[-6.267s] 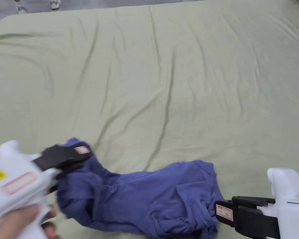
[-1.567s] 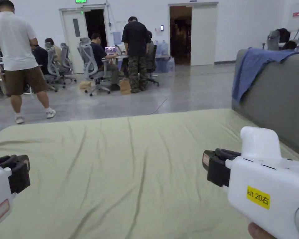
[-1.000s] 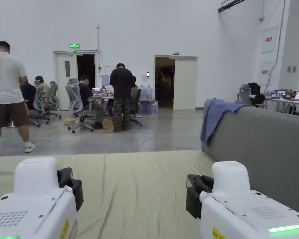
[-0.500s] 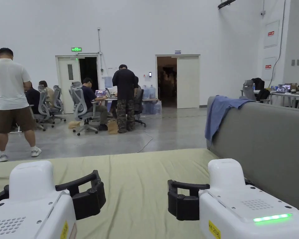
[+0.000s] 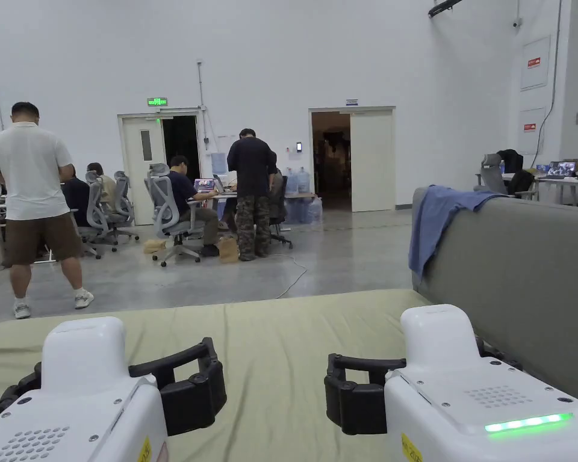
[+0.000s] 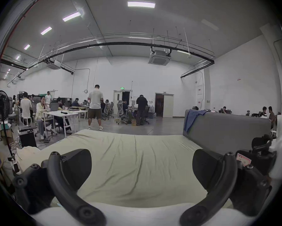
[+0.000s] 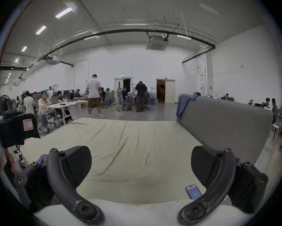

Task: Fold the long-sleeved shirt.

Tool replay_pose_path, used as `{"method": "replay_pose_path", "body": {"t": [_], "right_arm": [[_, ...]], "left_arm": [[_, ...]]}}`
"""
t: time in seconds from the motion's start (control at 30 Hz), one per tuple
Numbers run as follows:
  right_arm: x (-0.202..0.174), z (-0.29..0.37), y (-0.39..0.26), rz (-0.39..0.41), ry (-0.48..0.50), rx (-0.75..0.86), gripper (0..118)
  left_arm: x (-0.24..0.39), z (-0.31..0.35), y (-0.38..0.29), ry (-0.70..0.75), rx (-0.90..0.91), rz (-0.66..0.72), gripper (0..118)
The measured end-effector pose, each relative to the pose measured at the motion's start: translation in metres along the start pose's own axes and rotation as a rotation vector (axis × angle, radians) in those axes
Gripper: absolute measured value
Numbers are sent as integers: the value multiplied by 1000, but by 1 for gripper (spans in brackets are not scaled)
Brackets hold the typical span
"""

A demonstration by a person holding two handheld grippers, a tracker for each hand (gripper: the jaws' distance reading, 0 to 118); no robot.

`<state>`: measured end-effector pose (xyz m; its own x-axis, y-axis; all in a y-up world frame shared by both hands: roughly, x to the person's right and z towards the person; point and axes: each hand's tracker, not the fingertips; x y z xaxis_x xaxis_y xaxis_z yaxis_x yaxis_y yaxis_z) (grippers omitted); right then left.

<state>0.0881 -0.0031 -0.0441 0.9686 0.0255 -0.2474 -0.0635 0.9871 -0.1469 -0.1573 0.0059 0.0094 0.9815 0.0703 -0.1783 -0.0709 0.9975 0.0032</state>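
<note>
My left gripper (image 5: 122,367) and right gripper (image 5: 417,373) are held side by side, low in the head view, over the pale green bedsheet (image 5: 282,337). Both are open with nothing between the jaws. In the left gripper view, my left gripper (image 6: 141,166) has only sheet between its wide-apart jaws. The right gripper view shows the same for my right gripper (image 7: 140,162). A small bit of blue-purple cloth (image 7: 42,160), perhaps the shirt, peeks out behind the right gripper's left jaw; the rest is hidden.
A grey padded panel (image 5: 522,271) borders the bed on the right, with a blue cloth (image 5: 438,222) draped over its end. A phone (image 7: 193,192) lies on the sheet near the right gripper. Beyond the bed, several people (image 5: 251,186) stand or sit at desks.
Both grippers went from shut to open within the last second. Earlier the left gripper held the blue shirt low on the bed; since then the head camera has tilted up to the room.
</note>
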Motion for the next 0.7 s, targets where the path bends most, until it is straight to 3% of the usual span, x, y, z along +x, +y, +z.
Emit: {"method": "replay_pose_path", "body": {"t": [0.7], "right_arm": [[0, 5, 8, -5, 15, 16, 118]], "left_arm": [[4, 1, 6, -11, 5, -7, 118]]}}
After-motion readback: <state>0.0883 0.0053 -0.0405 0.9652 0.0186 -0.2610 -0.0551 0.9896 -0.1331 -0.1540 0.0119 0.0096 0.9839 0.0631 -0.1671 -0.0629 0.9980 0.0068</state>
